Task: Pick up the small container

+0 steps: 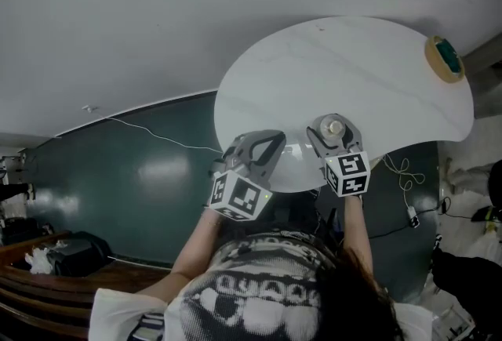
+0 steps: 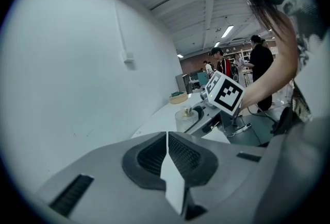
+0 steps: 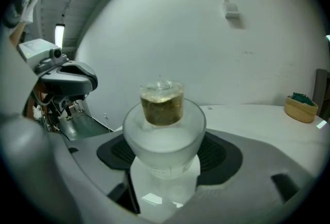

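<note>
The head view looks steeply down on the round worktop [image 1: 345, 73]. The left gripper view sits low behind its fingers [image 2: 149, 158], facing the right gripper [image 2: 193, 115] at 1 o'clock. The right gripper view sits close on the small container [image 3: 162, 107], with the left gripper [image 3: 69, 78] at 9 o'clock. All 3 views share the worktop and the basket [image 1: 447, 57].
</note>
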### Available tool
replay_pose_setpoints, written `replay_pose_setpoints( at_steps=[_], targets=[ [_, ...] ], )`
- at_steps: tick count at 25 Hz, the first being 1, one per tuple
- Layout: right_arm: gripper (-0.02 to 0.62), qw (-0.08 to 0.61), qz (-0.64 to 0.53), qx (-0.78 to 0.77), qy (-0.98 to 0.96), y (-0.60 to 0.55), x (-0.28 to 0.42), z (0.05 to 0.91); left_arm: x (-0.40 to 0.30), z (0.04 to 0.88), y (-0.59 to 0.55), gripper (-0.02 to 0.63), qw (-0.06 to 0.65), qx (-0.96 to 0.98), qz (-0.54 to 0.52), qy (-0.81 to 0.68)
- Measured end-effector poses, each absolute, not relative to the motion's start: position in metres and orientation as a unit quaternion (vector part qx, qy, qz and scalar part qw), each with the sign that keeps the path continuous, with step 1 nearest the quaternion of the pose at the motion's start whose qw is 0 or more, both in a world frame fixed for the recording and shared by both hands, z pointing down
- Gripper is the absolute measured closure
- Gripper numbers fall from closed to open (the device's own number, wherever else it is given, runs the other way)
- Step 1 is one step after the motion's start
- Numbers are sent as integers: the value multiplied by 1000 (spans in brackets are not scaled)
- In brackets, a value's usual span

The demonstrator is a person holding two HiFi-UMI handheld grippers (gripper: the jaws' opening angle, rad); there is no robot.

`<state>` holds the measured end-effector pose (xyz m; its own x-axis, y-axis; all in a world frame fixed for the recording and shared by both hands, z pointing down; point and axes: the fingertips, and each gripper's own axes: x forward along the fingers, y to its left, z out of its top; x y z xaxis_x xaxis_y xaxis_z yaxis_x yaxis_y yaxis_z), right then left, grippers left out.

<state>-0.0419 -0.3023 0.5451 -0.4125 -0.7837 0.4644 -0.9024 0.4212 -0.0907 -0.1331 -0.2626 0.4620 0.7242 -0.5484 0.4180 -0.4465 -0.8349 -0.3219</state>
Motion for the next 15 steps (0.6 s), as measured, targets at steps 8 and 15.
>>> replay_pose_setpoints(
  at_steps=[8,15],
  targets=[
    [264,168,160,518,-823,-267,-8,522,-100,461,-245,595,101,-925,-251,266],
    [264,157,156,526,-821,-238,27,501,-64,456,-230,595,107,-928,-244,261]
  ],
)
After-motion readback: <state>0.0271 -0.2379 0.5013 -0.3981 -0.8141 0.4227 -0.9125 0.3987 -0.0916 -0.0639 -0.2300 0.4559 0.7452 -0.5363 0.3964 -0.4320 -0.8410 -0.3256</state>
